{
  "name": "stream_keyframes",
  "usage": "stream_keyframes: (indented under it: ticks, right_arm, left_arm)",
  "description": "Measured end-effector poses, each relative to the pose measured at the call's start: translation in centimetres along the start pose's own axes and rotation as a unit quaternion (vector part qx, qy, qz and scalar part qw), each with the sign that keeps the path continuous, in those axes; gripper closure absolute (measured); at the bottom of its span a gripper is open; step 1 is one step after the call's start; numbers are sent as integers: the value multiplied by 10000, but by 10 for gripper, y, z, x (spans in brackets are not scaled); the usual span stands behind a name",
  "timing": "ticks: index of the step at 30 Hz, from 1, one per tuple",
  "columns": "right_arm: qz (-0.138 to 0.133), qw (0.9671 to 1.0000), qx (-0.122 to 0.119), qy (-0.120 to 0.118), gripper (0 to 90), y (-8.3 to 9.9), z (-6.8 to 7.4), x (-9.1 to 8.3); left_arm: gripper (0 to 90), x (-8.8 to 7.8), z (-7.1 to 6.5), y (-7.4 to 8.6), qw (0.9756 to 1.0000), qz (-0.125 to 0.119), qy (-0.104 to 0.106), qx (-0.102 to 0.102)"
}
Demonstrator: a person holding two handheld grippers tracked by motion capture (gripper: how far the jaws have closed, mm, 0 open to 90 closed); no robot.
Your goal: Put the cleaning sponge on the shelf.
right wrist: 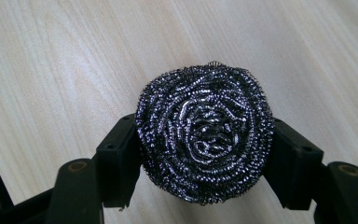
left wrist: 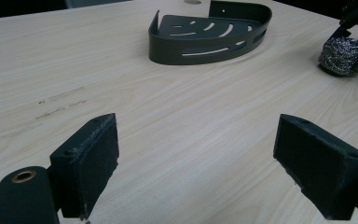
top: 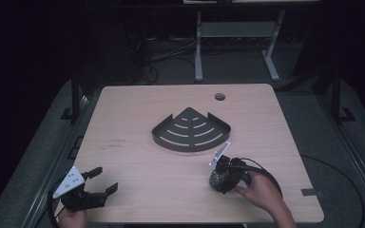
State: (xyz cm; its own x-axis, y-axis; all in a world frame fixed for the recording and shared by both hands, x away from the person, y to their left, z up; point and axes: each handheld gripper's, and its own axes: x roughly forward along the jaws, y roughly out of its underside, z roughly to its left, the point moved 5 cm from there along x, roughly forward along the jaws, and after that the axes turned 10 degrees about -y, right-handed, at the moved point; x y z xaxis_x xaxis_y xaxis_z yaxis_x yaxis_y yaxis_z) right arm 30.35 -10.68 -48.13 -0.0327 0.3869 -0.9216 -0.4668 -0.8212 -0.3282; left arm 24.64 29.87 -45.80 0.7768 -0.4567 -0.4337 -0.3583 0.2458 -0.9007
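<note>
Left tool point(top: 100, 179) idle and spread wide over bare light wooden surface point(top: 138, 156), right tool point(right wrist: 204, 156) clamped on round steel-wire scouring ball point(right wrist: 204, 145) low over that surface, probably for carrying to dark slotted quarter-round metal shelf tray point(top: 190, 130) beyond.

You see a round steel-wire scouring ball point(right wrist: 205, 135), silvery grey with glinting coils that spiral around its middle. Your two grippers, the left gripper point(top: 102, 181) and the right gripper point(right wrist: 204, 156), have matte black jaws, and a pale grey three-cornered plate tops the left one. The dark charcoal fan-shaped metal corner shelf point(top: 190, 130) carries curved slots showing pale. The light wooden table point(top: 138, 104) has a fine, streaky beige grain.
</note>
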Motion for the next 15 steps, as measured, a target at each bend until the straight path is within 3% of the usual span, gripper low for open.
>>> stream_keyframes:
  ticks: [15]
  right_arm:
    - [15,9999,-109,-49,340,-15,-5,-13]
  left_arm:
    - [133,0,0,0,10000,0,13,-27]
